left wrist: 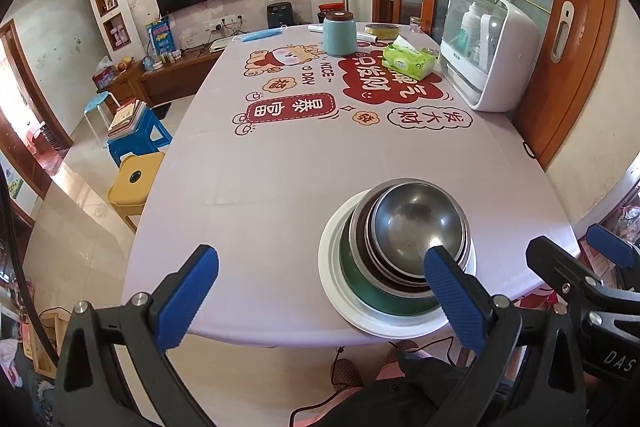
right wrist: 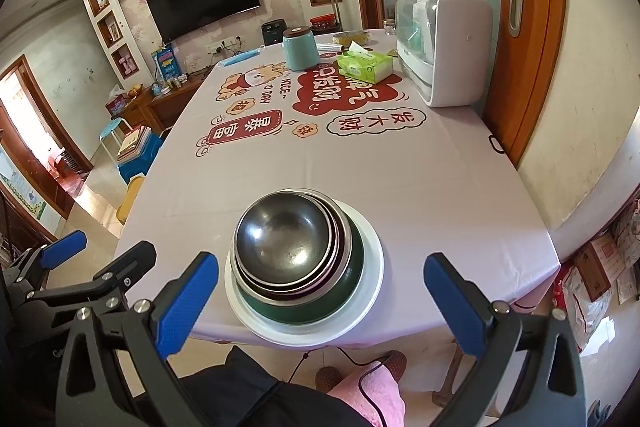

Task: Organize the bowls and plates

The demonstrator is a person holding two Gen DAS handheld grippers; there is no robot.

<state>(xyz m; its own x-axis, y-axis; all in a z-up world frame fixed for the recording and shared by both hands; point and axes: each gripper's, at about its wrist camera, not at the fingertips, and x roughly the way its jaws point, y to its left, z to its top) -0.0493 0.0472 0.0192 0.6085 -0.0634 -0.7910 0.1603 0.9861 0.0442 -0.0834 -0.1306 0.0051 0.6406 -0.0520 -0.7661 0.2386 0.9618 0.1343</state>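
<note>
A stack of nested steel bowls (left wrist: 416,223) sits in a green bowl (left wrist: 368,287) on a white plate (left wrist: 344,291) at the table's near edge. The same bowl stack (right wrist: 286,243), green bowl (right wrist: 340,291) and plate (right wrist: 372,251) show in the right wrist view. My left gripper (left wrist: 320,291) is open and empty, to the left of the stack and nearer than it. My right gripper (right wrist: 320,291) is open and empty, just short of the stack, fingers wide on either side. Each gripper shows at the edge of the other's view.
The table (left wrist: 260,167) has a pale printed cloth. At its far end stand a teal canister (left wrist: 340,35), a green tissue box (left wrist: 408,61), a white countertop cabinet (left wrist: 488,51) and a blue face mask (left wrist: 260,35). Yellow and blue stools (left wrist: 134,183) stand left of the table.
</note>
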